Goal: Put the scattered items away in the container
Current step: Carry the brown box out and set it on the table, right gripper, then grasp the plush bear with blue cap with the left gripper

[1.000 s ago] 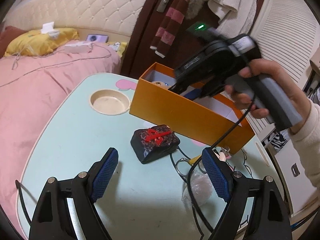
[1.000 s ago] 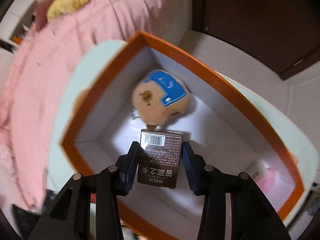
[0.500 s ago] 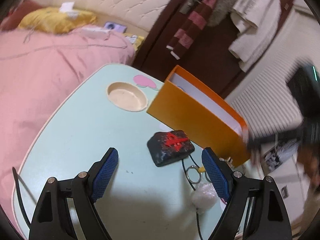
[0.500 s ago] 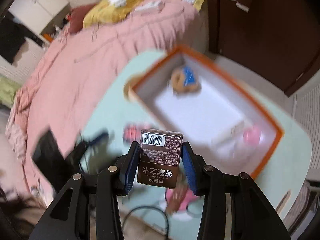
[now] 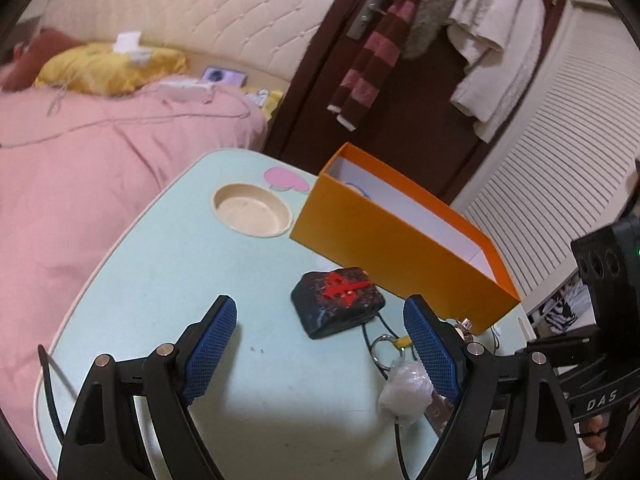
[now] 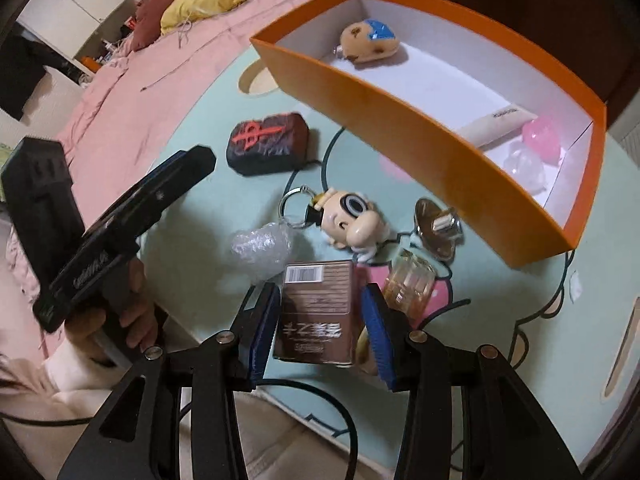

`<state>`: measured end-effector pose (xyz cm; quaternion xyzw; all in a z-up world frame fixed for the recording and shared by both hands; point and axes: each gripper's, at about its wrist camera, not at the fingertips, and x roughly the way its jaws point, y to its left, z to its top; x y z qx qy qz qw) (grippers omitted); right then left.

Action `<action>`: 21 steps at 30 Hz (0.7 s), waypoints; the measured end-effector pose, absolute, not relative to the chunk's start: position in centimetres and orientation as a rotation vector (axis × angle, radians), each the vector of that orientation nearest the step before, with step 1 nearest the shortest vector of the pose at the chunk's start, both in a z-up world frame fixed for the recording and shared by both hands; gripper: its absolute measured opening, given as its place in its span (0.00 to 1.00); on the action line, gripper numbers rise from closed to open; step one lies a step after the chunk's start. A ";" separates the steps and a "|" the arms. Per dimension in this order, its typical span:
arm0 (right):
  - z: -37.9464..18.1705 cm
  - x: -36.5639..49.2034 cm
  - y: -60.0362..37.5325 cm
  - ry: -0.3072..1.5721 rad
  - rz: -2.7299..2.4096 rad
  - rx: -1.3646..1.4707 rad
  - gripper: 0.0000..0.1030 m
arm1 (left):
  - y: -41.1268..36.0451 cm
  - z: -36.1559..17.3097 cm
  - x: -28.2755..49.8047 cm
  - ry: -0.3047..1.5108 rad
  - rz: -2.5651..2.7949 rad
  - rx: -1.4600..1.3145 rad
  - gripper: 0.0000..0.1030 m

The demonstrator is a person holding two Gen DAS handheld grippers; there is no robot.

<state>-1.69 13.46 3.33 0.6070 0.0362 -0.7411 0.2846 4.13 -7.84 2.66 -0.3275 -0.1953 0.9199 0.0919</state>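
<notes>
The right gripper (image 6: 320, 320) was clamped on a brown carton (image 6: 316, 312), one pad on each side face, low over the near table (image 6: 200, 128) edge, well short of the orange box (image 6: 420, 136). Just beyond lay a keychain doll (image 6: 352, 220), a bubble-wrap wad (image 6: 260, 248), an amber bottle (image 6: 410, 284) and its cap (image 6: 436, 228), close together beside the box wall. A black tile (image 6: 266, 142) with a red mark sat farther off. The left gripper (image 5: 320, 352) hung with its fingers apart, holding nothing, facing that tile, probably lined up for it. Inside the box lay a plush (image 6: 370, 40), a tube (image 6: 492, 124) and pink and clear balls (image 6: 532, 148).
</notes>
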 end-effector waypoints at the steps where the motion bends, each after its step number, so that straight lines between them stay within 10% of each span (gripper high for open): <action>1: 3.4 -1.6 13.6 0.080 -1.984 1.597 0.43 | -7.8 2.9 4.1 -0.567 2.737 -0.966 0.82; 9: 4.5 0.0 17.6 -0.189 -2.087 1.347 0.43 | -7.3 7.0 1.8 -0.409 2.784 -0.913 0.82; 21: 3.1 -0.1 19.1 -0.490 -2.112 1.176 0.49 | 1.1 12.1 -10.4 0.291 2.625 -1.141 0.69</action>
